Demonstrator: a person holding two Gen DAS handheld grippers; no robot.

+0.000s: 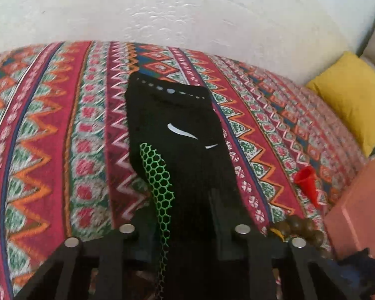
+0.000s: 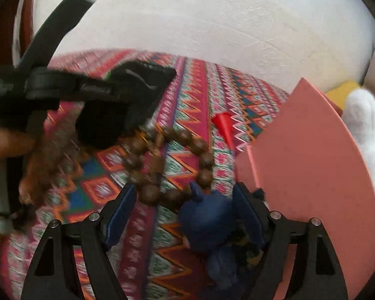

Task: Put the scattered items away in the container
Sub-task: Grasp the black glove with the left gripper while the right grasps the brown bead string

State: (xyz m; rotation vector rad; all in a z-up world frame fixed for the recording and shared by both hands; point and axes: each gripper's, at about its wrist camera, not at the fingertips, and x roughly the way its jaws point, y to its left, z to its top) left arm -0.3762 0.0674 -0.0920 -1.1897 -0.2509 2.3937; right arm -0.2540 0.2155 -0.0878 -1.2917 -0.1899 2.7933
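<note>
While the left hand-held gripper point(image 1: 187, 200) clamps the black fabric sock point(image 1: 172, 115), the right hand-held gripper point(image 2: 185, 200) gapes around the navy plush figure point(image 2: 212, 225); next, close and carry toward the pink box point(image 2: 312, 162) at three o'clock.

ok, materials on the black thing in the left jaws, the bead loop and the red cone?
Black sock: knit fabric, matte, by its soft drape and the printed white swoosh. Bead bracelet: looks like wood, brown with a dull sheen; blur leaves it open, could be resin. Red cone: likely plastic, smooth, uniform colour, thin hollow rim.
</note>
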